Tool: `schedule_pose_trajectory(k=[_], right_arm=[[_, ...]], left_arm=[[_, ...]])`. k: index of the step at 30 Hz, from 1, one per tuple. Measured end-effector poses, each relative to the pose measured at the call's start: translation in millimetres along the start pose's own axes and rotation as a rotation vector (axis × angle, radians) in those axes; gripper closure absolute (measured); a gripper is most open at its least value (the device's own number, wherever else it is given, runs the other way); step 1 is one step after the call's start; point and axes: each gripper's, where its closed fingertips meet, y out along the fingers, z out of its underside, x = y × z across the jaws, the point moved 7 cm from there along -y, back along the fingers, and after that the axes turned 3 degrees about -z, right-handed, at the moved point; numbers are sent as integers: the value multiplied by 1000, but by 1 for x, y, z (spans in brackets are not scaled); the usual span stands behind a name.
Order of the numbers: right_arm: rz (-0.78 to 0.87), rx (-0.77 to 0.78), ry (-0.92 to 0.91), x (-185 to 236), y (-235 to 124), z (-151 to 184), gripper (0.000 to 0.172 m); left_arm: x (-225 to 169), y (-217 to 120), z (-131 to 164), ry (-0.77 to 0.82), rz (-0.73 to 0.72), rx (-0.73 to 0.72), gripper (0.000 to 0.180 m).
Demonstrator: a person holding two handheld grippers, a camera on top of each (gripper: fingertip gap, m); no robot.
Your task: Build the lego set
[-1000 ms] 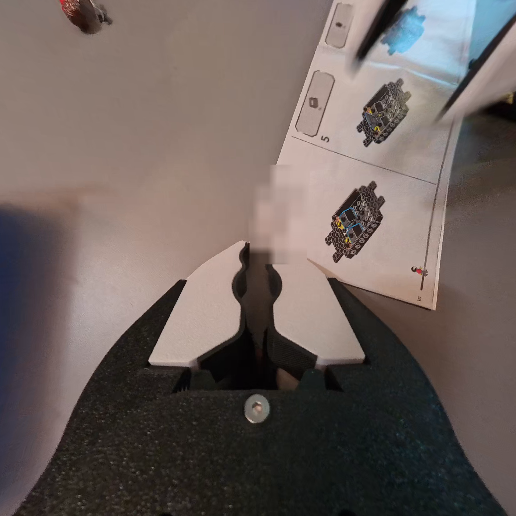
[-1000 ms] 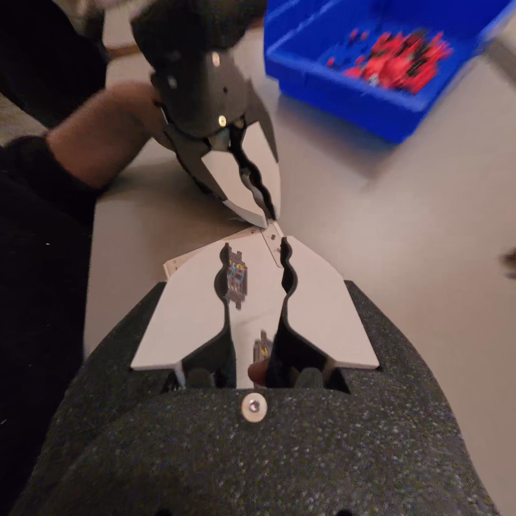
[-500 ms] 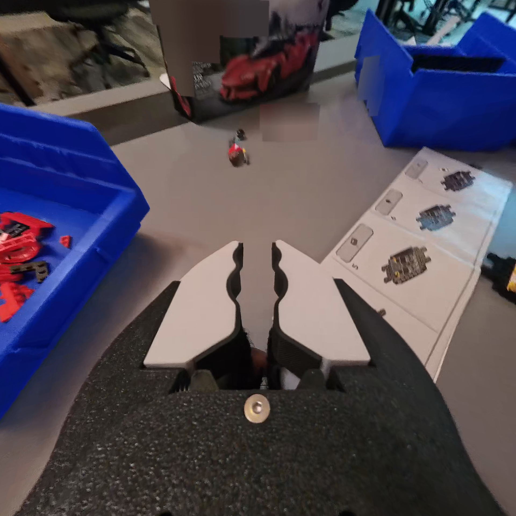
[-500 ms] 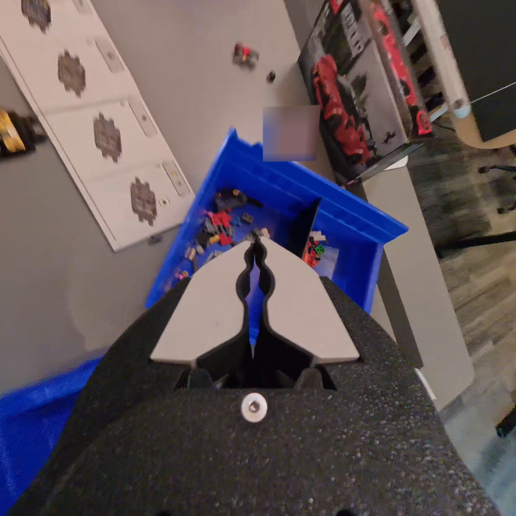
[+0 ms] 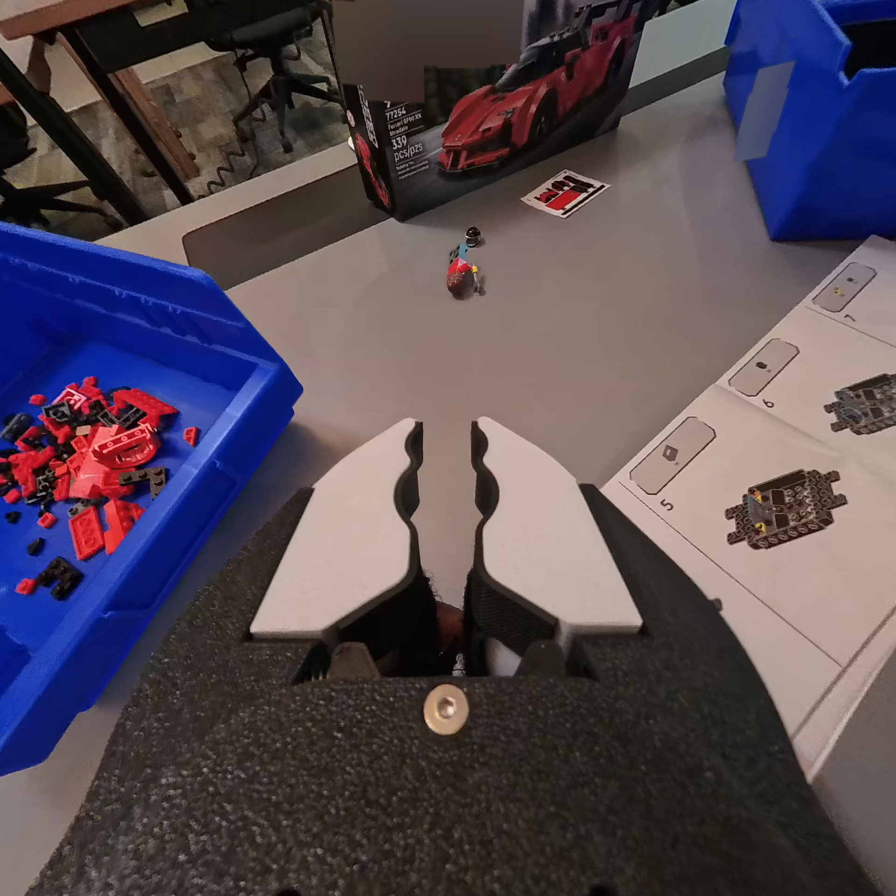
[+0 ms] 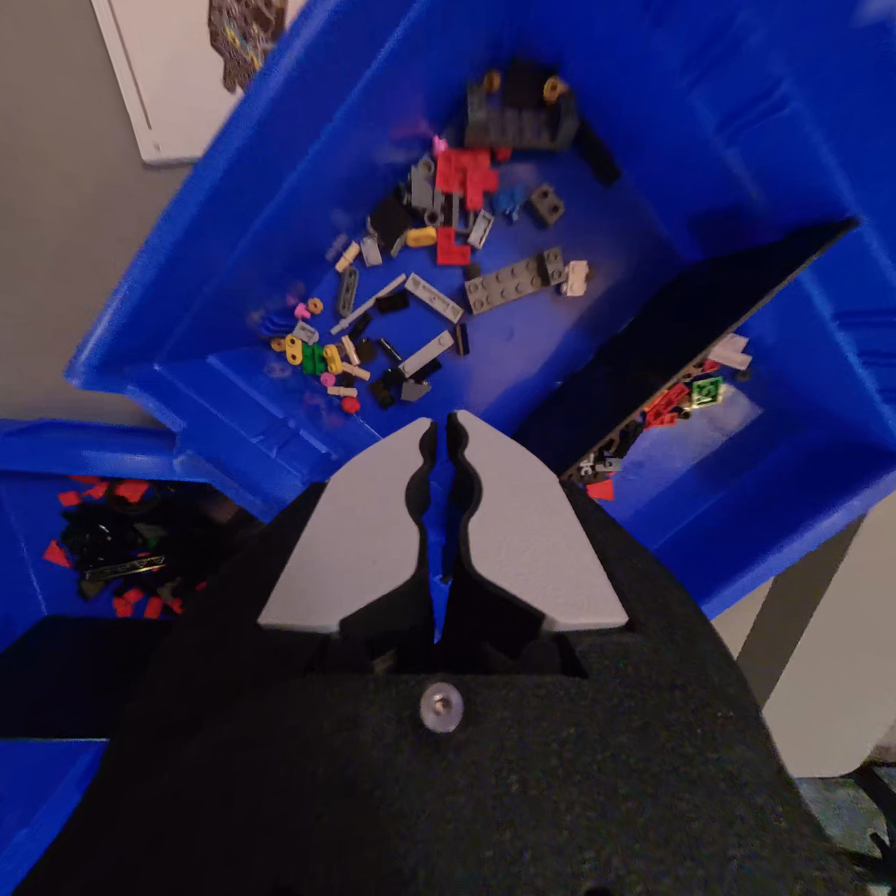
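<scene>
My left gripper (image 5: 446, 426) is open and empty, held above the bare grey table (image 5: 485, 363). A blue bin (image 5: 271, 383) of red and black bricks lies to its left and an open instruction booklet (image 5: 727, 460) to its right. A small brick figure (image 5: 463, 276) lies ahead of it. My right gripper (image 6: 441, 419) hovers over a blue bin (image 6: 242, 194) that holds mixed small bricks (image 6: 436, 271). Its fingertips stand a sliver apart with nothing between them; the blue bin floor shows through the gap.
A toy car box (image 5: 489, 121) and a sticker sheet (image 5: 565, 192) stand at the back, with another blue bin (image 5: 814, 145) at the far right. A black divider (image 6: 703, 329) splits the right view's bin. A further bin (image 6: 116, 543) of black and red pieces lies at its lower left. There is about 45 cm between the tips of the two grippers. The small brick figure (image 5: 463, 276) sits 20 cm or so from the ends of my left fingers.
My left gripper drew back from the booklet and stays open. My right gripper left the booklet, shut on nothing, swung over the mixed-brick bin and has now parted slightly.
</scene>
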Motion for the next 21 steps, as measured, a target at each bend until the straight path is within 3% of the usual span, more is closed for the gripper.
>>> schedule_pose_trajectory(k=[11,21], right_arm=[[96,134,83,-7,54,-20,160],[101,206,108,-11,74,-25,163]], left_arm=[[0,7,3,19,1,-4,162],[1,-2,10,58,7,7,162]])
